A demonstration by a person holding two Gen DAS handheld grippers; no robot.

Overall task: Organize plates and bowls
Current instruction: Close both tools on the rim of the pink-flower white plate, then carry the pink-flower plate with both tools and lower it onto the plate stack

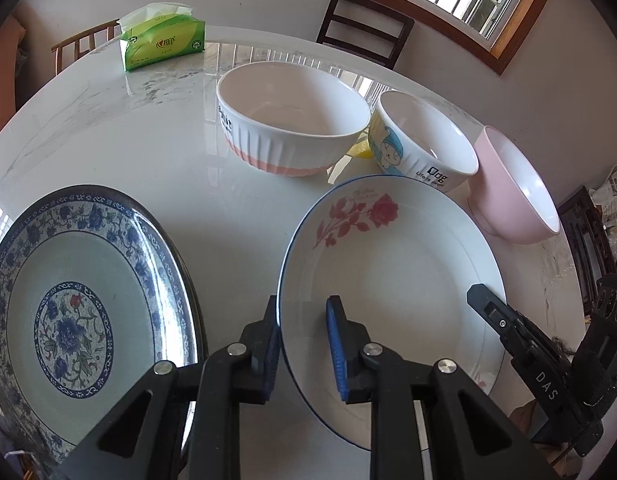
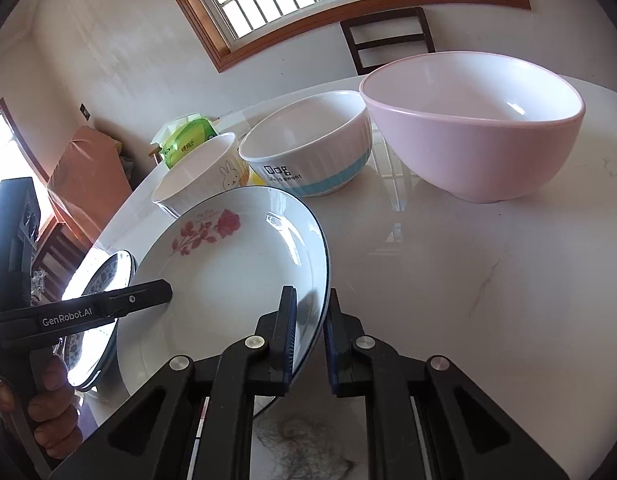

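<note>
Left gripper [image 1: 304,344] and right gripper [image 2: 311,338] are each straddling the rose plate [image 1: 392,280] rim, jaws spread. Three bowls are sitting far behind; blue plate [image 1: 80,316] is lying left.

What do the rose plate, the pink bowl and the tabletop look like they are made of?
Rose plate: probably glazed ceramic, white and glossy with sharp window glints.
Pink bowl: smooth, softer sheen and even colour; could be melamine plastic or ceramic, hard to tell.
Tabletop: polished marble or a marble-look slab, grey veins, mirror-like window reflections.
</note>
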